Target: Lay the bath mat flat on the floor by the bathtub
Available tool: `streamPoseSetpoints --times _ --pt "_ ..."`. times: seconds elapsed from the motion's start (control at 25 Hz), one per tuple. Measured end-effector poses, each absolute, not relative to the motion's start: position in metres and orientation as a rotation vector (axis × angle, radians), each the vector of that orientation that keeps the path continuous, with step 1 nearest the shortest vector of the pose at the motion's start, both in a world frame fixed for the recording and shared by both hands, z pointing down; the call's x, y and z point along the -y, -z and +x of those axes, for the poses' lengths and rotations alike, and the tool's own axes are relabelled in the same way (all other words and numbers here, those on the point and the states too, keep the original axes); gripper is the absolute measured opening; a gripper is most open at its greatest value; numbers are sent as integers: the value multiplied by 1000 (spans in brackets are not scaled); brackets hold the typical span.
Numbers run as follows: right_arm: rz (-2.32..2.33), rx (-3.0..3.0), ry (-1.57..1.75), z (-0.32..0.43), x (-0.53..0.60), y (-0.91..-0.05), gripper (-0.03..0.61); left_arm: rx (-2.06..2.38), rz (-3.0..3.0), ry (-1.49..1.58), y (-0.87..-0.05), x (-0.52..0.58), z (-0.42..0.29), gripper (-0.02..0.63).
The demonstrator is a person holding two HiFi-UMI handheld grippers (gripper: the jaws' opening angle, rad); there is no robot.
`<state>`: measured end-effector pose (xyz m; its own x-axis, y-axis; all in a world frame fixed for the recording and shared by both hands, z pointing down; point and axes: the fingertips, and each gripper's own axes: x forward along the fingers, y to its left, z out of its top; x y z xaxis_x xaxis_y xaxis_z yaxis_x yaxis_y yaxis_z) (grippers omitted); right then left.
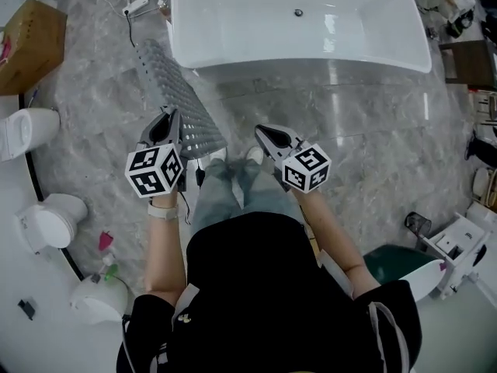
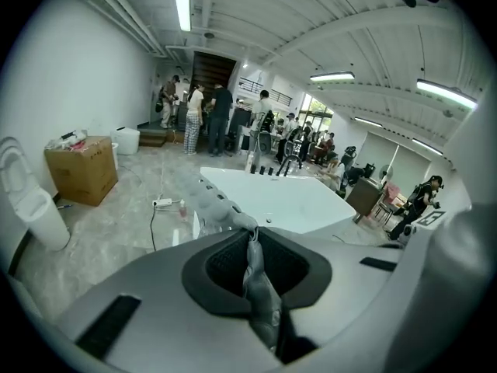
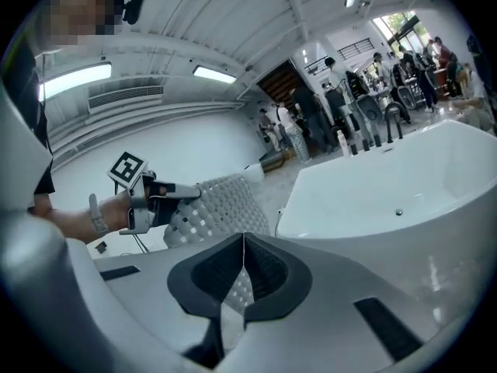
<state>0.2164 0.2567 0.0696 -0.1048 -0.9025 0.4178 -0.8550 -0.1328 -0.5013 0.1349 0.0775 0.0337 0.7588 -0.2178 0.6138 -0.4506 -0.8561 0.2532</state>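
Observation:
A grey perforated bath mat (image 1: 175, 84) runs from the floor at the left end of the white bathtub (image 1: 233, 59) up to my left gripper (image 1: 167, 116). That gripper is shut on the mat's near edge. In the left gripper view, bunched mat (image 2: 256, 278) fills its jaws (image 2: 252, 235) and stretches away toward the tub (image 2: 287, 200). My right gripper (image 1: 261, 129) hovers to the right of the mat, jaws closed tip to tip, with a strip of floor between it and the mat. The right gripper view has its shut jaws (image 3: 243, 239) pointing at the mat (image 3: 221, 204) and the left gripper (image 3: 186, 191).
Two toilets (image 1: 23, 130) (image 1: 50, 220) line the left side. A cardboard box (image 1: 31, 45) and a power strip with cable (image 1: 136, 6) lie at the far left. A white unit (image 1: 458, 247) and a dark green bin (image 1: 396, 263) stand at right. People stand far behind (image 2: 206, 119).

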Motion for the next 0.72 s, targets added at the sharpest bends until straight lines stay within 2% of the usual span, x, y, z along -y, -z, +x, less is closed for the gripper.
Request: streamPoseSetpoints --times 0.24,0.36,0.52,0.72 --pt "-1943 -2112 1130 172 -232 -128 41 584 2508 -794 -60 -49 123 46" --pt "-1923 -2115 1171 152 -224 -162 102 601 2476 -785 -77 -37 113 46" --pt "-1871 -2147 1307 126 -217 -225 226 609 2457 -776 -104 -23 103 46" --pt "-1825 -2184 1491 84 -211 -309 306 595 2434 -772 -141 -6 90 46"
